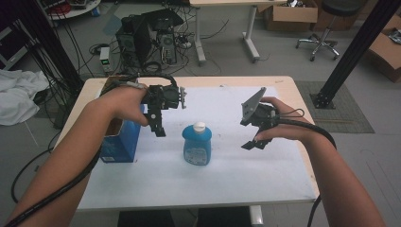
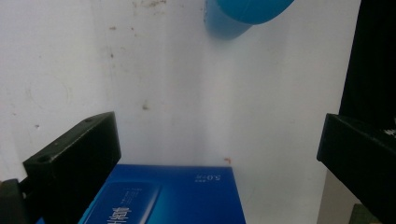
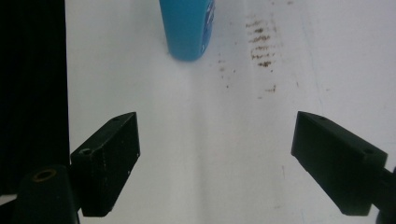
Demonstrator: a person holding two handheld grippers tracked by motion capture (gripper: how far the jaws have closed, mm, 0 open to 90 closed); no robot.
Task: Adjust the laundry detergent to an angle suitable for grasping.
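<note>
At the left edge of the table [image 1: 283, 179] stands a blue box [image 1: 124, 144], upright, its top open. The left gripper [image 1: 158, 130] hangs just beside and above the box's right side, fingers pointing down and spread wide with nothing between them. In the left gripper view the box [image 2: 168, 196] lies at the bottom, under and a little to the side of the left finger [image 2: 79, 154], so this gripper is over the box's edge rather than centred on it.

In the middle stands the bottle [image 1: 197, 144], blue with a white cap, upright, long axis vertical. It sits between the two grippers, apart from both and from the box. The left gripper looks a little nearer to it.

At the right, the right gripper [image 1: 249, 143] is held above the table, tilted inward toward the bottle, fingers open and empty. In the right gripper view the bottle [image 3: 187, 28] is ahead and left of the gap's middle line, so I judge a grasp would need the hand to swing left before closing in.

The high view gives the row of box, bottle and hands. The right gripper view alone shows brown smudges [image 3: 261, 42] on the table beside the bottle's base; the left gripper view shows print on the box's face.
</note>
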